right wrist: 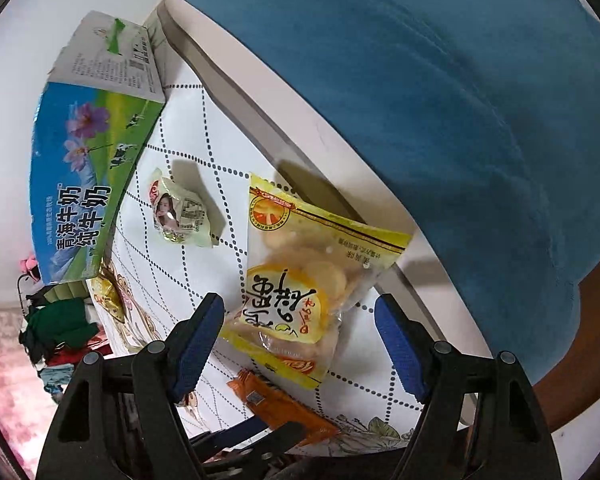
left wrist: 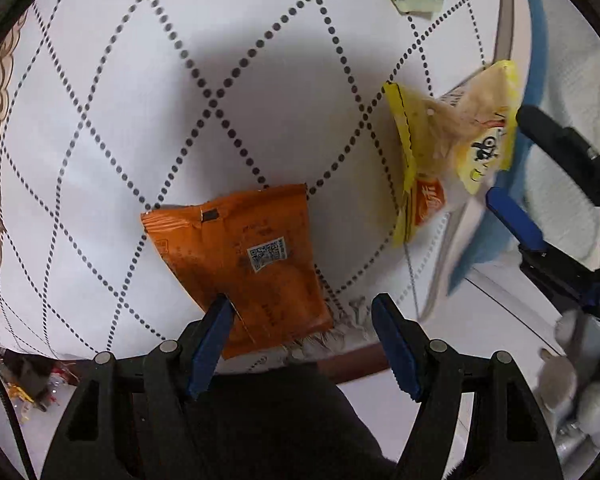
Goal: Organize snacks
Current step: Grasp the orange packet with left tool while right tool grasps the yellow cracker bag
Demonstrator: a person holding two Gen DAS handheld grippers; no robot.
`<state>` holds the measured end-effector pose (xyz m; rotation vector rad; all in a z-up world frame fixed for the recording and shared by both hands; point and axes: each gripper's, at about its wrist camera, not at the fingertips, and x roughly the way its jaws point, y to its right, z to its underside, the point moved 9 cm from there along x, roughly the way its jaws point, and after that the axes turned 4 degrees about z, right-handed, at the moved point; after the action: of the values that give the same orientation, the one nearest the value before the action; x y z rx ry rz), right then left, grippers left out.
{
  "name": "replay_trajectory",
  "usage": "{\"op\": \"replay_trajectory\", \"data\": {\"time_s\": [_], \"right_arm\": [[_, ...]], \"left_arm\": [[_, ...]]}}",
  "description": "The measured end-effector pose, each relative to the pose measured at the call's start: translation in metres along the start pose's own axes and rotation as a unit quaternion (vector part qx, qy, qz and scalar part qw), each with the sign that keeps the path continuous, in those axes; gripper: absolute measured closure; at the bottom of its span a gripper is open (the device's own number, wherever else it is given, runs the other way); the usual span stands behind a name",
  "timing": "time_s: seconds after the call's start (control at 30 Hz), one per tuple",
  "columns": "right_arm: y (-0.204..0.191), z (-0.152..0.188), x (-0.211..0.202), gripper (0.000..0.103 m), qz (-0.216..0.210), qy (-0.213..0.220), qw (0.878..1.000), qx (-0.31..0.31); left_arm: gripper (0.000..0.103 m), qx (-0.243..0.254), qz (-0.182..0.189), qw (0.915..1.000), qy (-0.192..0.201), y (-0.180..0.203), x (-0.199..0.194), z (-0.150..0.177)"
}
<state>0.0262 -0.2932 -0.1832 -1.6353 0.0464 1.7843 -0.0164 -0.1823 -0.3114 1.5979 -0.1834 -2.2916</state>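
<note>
The yellow snack bag looks light, crinkly and easy to crush, so the right gripper, spread wide, should pinch its flat edge

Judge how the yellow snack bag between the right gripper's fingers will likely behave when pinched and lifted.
The yellow snack bag is thin, glossy film, so it will probably crumple and may slip in the right gripper. The round crackers visible through its window look brittle; a hard squeeze could break them. It seems light for its size.
</note>
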Motion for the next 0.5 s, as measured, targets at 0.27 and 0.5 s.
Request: {"op": "replay_trajectory", "data": {"time_s": [0.27,0.5], "right_arm": [[-0.016,0.002,0.034,0.025,0.003,-0.029,0.999,-0.016],[-0.063,0.019,0.054,0.038,0.089,-0.013,0.979,-0.181]], "left_arm": [[0.049,0.054,-0.077,0.9947,0.042,-0.006,-0.003,-0.007],[0.047,0.015,-0.087,0.9933,0.075,-0.052,-0.033,-0.036]]}}
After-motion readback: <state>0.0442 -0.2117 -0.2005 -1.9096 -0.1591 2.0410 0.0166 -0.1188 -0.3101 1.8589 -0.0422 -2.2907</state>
